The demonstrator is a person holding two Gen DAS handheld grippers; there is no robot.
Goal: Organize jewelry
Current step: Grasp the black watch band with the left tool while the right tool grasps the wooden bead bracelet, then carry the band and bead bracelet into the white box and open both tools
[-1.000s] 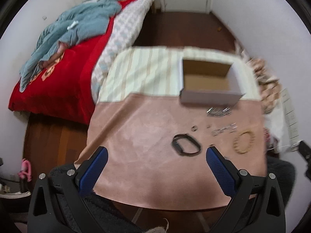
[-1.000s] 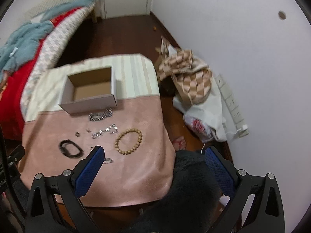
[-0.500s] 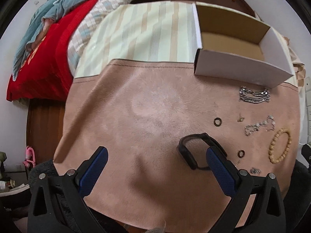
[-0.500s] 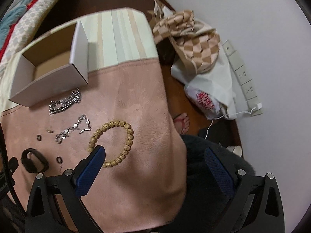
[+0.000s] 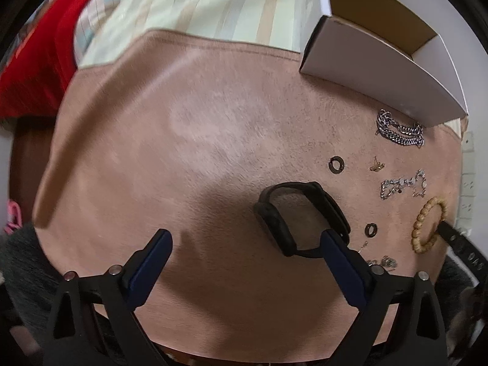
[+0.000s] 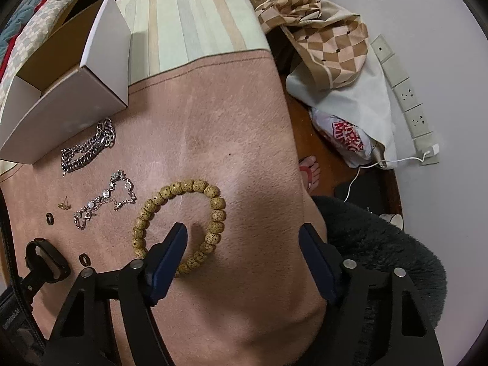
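Jewelry lies on a pink cloth (image 5: 195, 140). A black wristband (image 5: 300, 218) lies just ahead of my open left gripper (image 5: 245, 241), its near end by the right finger. A wooden bead bracelet (image 6: 183, 222) lies under my open right gripper (image 6: 244, 238); the left finger sits inside its loop. A silver chain (image 6: 88, 149), a gem bracelet (image 6: 105, 198), two dark rings (image 5: 336, 164) (image 5: 371, 229) and a small gold piece (image 5: 376, 167) lie near the open white box (image 6: 73, 103).
The cloth covers a striped table top (image 6: 195, 21). A red bedspread (image 5: 36, 52) is at the left. Checked fabric and bags (image 6: 332, 48) lie on the floor at the right beside a power strip (image 6: 405, 91). A foot (image 6: 311, 170) shows by the table edge.
Both grippers have dropped closer to the cloth. The left one moved toward the black wristband, the right one over the bead bracelet. Both stayed open.
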